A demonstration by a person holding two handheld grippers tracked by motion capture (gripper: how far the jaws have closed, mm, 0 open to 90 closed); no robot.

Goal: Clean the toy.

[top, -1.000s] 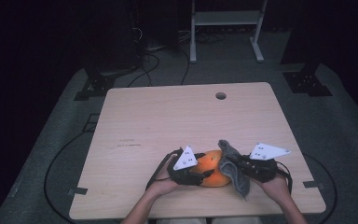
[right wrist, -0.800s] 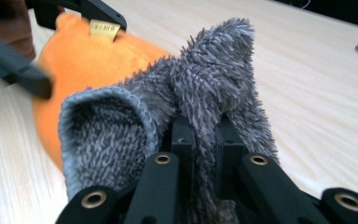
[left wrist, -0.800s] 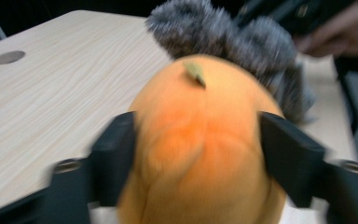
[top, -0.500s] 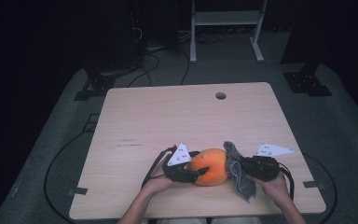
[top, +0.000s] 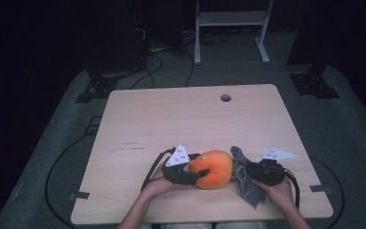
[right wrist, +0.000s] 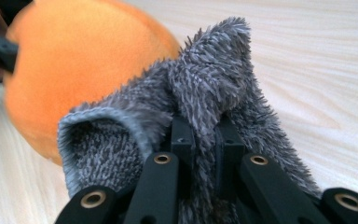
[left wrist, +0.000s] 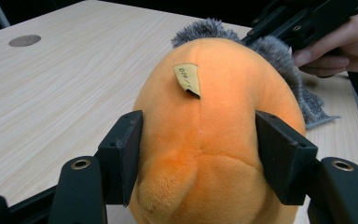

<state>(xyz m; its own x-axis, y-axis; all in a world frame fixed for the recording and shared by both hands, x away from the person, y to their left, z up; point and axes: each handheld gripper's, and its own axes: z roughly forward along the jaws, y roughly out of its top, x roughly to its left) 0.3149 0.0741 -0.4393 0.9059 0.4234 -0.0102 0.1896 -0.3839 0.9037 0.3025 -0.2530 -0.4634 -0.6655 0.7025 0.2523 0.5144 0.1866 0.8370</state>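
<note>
Your table (top: 138, 124) held the orange plush (top: 213, 168) at its near edge. Over the last second your right gripper (top: 248, 170) sank with the grey cloth (top: 246, 179) pinched tight – wiping looked ready. The left gripper (left wrist: 200, 163) hugged the plush; its view revealed 1 paper tag (left wrist: 187, 79).

An orange plush toy (top: 213, 169) is lying near the front edge of the light wooden surface (top: 190, 119). The left gripper (top: 196, 174) is reaching in from the toy's left side, its dark fingers (top: 201, 174) lying against the plush, with a hand (top: 156, 187) gripping it from behind. On the toy's right, a grey fuzzy cloth (top: 247, 177) is hanging crumpled against it, and the right gripper (top: 248, 171) is pinching that cloth. A round hole (top: 226, 98) is sitting near the surface's far edge.
</note>
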